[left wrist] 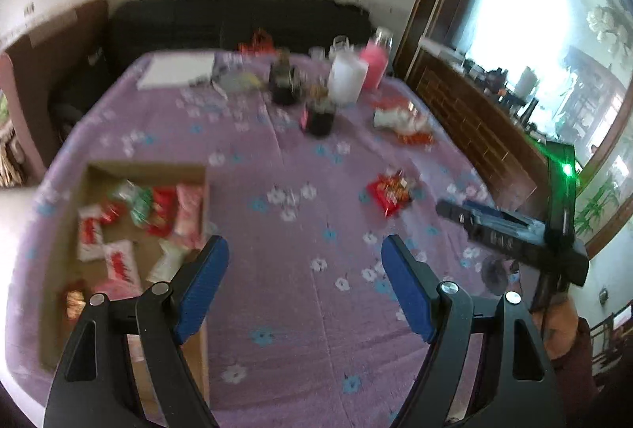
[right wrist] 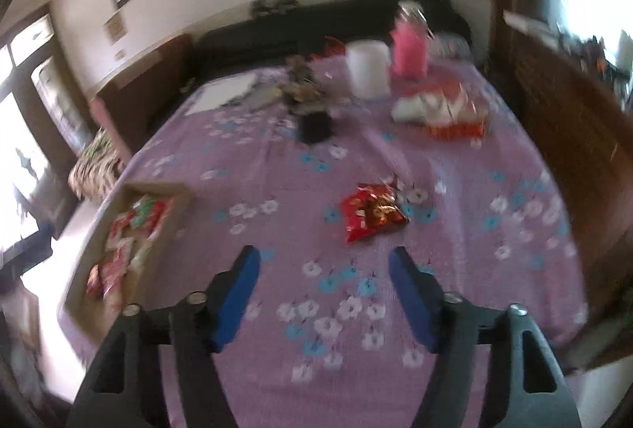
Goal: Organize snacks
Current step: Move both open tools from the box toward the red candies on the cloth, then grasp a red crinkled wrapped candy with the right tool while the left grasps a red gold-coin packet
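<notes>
On the table (right wrist: 474, 230), a red snack packet (right wrist: 370, 212) lies loose ahead of the right tongs (right wrist: 324, 293), well apart from the cardboard box (left wrist: 89, 174) already holding packets. Both the right and left tongs (left wrist: 304, 285) stand spread and empty. Judged step: approach; next, straddle the packet and close.

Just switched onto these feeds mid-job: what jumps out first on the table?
The cardboard box at the table's left edge, already holding a jumble of red, white and pink snack packets. A lone red snack bag lies on the purple flowered tablecloth, just ahead of the right gripper, whose jaws are open and empty. At the far end stand a white jug and a pink bottle, with more loose packets nearby.
</notes>
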Action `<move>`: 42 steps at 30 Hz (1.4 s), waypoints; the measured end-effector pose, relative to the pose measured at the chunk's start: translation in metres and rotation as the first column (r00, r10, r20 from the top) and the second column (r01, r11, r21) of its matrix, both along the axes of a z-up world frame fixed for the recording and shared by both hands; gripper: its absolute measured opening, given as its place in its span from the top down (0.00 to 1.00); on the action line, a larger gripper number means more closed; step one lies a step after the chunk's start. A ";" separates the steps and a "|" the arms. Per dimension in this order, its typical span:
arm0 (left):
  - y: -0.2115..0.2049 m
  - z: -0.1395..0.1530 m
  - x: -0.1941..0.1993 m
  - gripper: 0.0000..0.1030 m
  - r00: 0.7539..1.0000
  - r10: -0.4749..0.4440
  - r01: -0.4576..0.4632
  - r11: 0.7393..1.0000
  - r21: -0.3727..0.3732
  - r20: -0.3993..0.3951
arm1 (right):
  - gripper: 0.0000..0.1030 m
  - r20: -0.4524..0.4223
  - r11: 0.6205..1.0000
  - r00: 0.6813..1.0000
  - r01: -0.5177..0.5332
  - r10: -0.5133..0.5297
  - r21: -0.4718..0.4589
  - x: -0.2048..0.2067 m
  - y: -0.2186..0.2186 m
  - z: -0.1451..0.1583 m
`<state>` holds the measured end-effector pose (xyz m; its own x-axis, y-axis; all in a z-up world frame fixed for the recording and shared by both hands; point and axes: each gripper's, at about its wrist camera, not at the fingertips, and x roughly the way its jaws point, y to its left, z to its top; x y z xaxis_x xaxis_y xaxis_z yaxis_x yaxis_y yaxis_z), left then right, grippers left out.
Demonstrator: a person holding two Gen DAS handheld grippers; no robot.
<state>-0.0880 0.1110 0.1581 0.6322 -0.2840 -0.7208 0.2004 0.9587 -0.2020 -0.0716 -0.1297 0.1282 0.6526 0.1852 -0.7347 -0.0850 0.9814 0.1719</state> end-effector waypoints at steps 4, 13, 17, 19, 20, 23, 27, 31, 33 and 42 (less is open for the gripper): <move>-0.014 -0.035 0.027 0.23 0.997 0.008 -0.009 1.000 -0.011 -0.083 | 0.39 -0.019 0.998 0.997 0.069 -0.069 0.013 0.034 -0.022 -0.031; -0.047 -0.079 0.067 0.23 0.984 -0.033 0.021 0.997 -0.074 -0.175 | 0.47 -0.056 0.989 0.988 0.144 -0.142 0.035 0.096 -0.053 -0.078; -0.060 -0.087 0.076 0.23 0.981 -0.050 0.037 0.997 -0.073 -0.187 | 0.47 -0.076 0.989 0.988 0.138 -0.134 0.049 0.114 -0.058 -0.099; -0.067 -0.089 0.082 0.23 0.979 -0.058 0.044 0.996 -0.072 -0.194 | 0.47 -0.085 0.990 0.988 0.132 -0.128 0.047 0.119 -0.057 -0.106; -0.070 -0.090 0.084 0.23 0.979 -0.061 0.048 0.996 -0.071 -0.194 | 0.47 -0.079 0.991 0.989 0.129 -0.125 0.044 0.120 -0.057 -0.108; -0.082 -0.096 0.094 0.23 0.977 -0.071 0.059 0.996 -0.069 -0.202 | 0.48 -0.064 0.993 0.992 0.112 -0.110 0.034 0.123 -0.056 -0.108; -0.100 -0.106 0.104 0.23 0.972 -0.084 0.072 0.995 -0.064 -0.221 | 0.70 -0.060 0.993 0.992 0.115 -0.113 0.035 0.123 -0.058 -0.109; -0.114 -0.112 0.110 0.23 0.970 -0.092 0.081 0.995 -0.055 -0.224 | 0.76 -0.061 0.990 0.991 0.121 -0.117 0.066 0.122 -0.065 -0.108; -0.118 -0.114 0.114 0.23 0.972 -0.090 0.081 0.995 -0.051 -0.218 | 0.78 -0.062 0.989 0.989 0.135 -0.131 0.065 0.120 -0.069 -0.106; -0.140 -0.122 0.141 0.24 0.980 -0.049 0.044 0.999 -0.031 -0.191 | 0.78 -0.085 0.979 0.979 0.193 -0.187 0.066 0.115 -0.089 -0.104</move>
